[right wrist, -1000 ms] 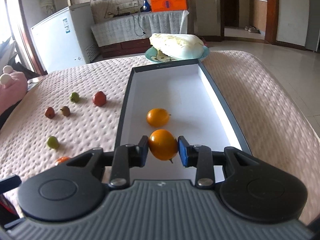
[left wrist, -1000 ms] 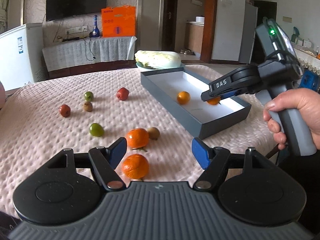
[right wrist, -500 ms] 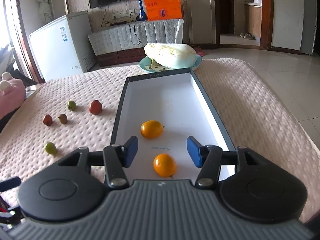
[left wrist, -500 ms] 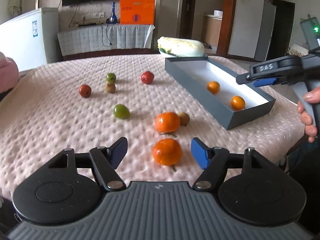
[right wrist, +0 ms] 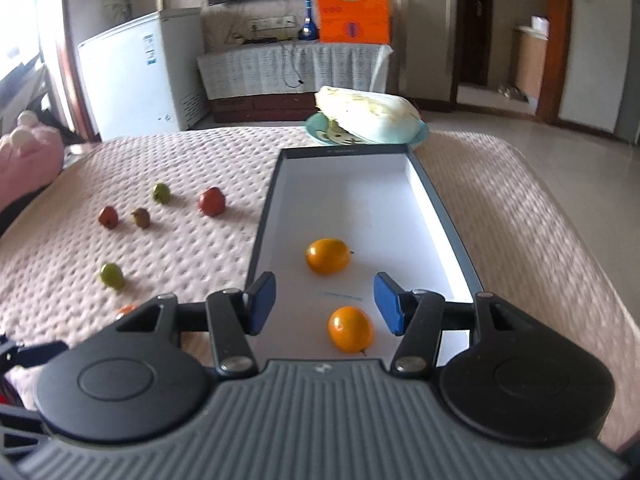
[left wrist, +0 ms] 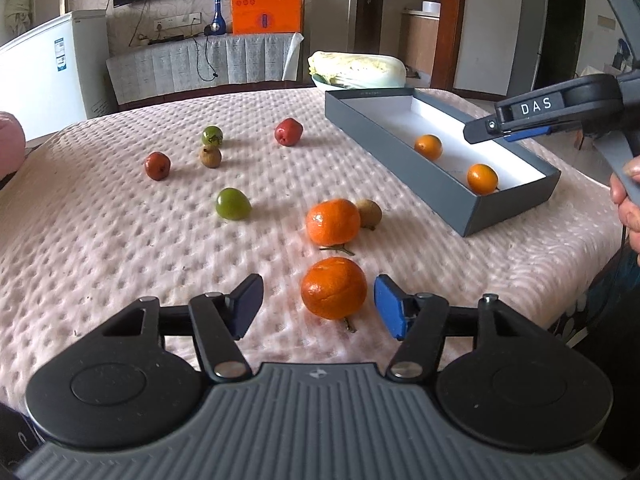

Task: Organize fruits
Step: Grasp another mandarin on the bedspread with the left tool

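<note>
My left gripper [left wrist: 318, 306] is open, with a tangerine [left wrist: 334, 287] lying on the cloth between its fingers. A second tangerine [left wrist: 333, 222] sits just beyond, next to a small brown fruit [left wrist: 369, 213]. My right gripper [right wrist: 324, 304] is open and empty above the near end of the grey box [right wrist: 448, 224]. Two small orange fruits [right wrist: 327, 255] [right wrist: 351, 329] lie inside the box. Red fruits [left wrist: 288, 131] [left wrist: 157, 165], green fruits [left wrist: 233, 204] [left wrist: 212, 136] and a brown fruit [left wrist: 210, 156] lie scattered on the pink cloth [left wrist: 120, 240].
A cabbage on a blue plate [right wrist: 366, 114] stands behind the box's far end. The table's right edge [left wrist: 592, 248] is close to the box. A pink soft toy [right wrist: 28, 156] is at the far left. A fridge [right wrist: 132, 76] stands beyond the table.
My right gripper opened, dropped its orange fruit into the box and drew back. My left gripper moved up to the near tangerine, which now sits between its fingers.
</note>
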`<act>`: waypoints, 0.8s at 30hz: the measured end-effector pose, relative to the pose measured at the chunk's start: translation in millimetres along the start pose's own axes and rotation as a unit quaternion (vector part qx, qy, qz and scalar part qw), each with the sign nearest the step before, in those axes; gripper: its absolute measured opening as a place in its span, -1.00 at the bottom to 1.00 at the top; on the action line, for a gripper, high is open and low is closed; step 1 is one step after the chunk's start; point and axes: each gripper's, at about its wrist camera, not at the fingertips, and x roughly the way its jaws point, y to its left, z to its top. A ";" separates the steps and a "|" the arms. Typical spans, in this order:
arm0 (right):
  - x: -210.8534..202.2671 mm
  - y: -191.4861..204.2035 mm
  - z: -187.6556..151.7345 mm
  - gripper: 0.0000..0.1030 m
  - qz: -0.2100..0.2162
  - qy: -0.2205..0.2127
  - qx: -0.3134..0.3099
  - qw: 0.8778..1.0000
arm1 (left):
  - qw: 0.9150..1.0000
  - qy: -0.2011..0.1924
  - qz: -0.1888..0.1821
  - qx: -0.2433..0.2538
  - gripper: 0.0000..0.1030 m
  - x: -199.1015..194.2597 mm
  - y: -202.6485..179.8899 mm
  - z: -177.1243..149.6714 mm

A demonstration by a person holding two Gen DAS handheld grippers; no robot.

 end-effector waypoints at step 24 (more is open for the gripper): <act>3.4 11.7 1.1 0.10 0.011 0.003 -0.010 1.000 | 1.000 0.018 -0.003 -0.011 0.13 19.0 1.7 0.7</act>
